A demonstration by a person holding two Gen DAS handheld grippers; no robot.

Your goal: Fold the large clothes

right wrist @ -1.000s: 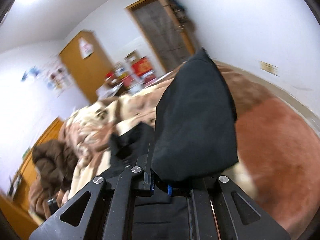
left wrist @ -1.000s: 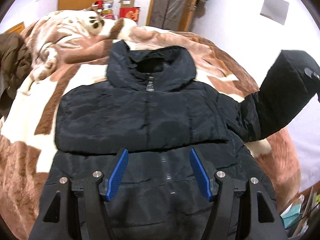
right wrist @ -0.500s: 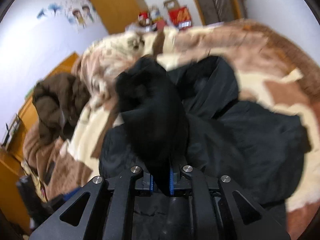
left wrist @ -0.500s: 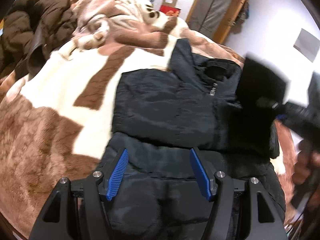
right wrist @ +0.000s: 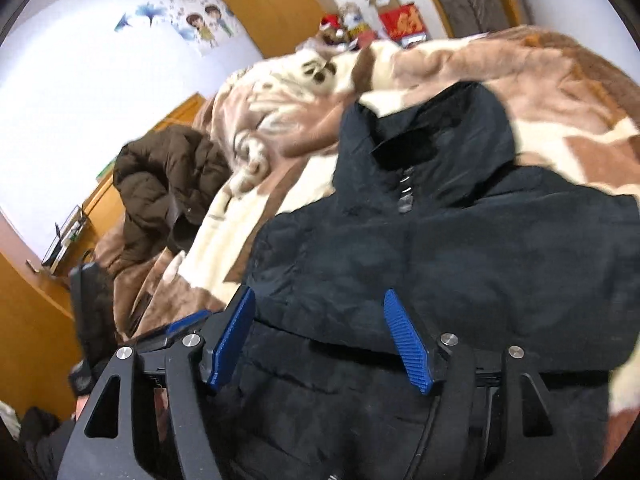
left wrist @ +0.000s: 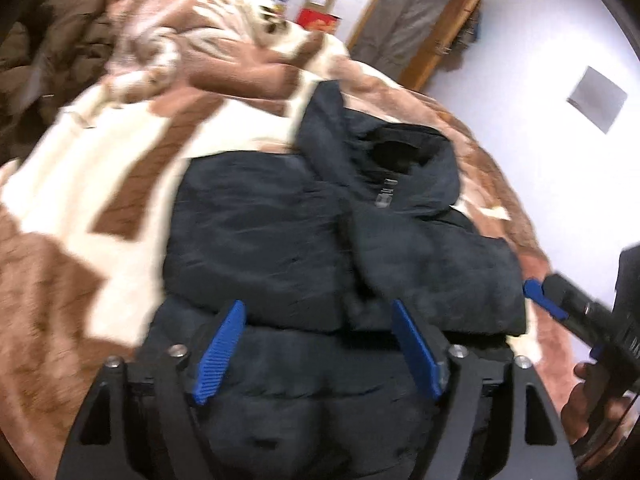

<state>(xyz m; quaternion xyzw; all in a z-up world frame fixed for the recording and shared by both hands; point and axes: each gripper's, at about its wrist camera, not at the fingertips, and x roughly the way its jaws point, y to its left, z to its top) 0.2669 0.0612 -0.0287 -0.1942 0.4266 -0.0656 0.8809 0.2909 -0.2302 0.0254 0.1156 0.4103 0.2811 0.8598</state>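
A black puffer jacket (left wrist: 280, 232) lies front up on the bed, collar at the far end. Both sleeves are folded across its chest; the right sleeve (left wrist: 440, 280) overlaps the other. My left gripper (left wrist: 316, 306) hovers over the jacket's lower half, its jaws opening, with nothing between the blue pads. In the right wrist view the jacket (right wrist: 440, 248) fills the middle, and my right gripper (right wrist: 318, 294) is just above the folded sleeves, jaws opening and empty. The right gripper (left wrist: 560, 308) also shows at the right edge of the left wrist view, held by a hand (left wrist: 588, 400).
A brown and cream blanket (left wrist: 100, 184) covers the bed. A brown jacket (right wrist: 168, 184) is heaped at the far left side. Boxes (right wrist: 400, 20) and a wooden wardrobe (right wrist: 272, 8) stand behind the bed, and a door (left wrist: 416, 28) at the back right.
My right gripper carried the right sleeve over the chest, came down and let it go; the sleeve now lies folded there. My left gripper shifted sideways and its jaws widened.
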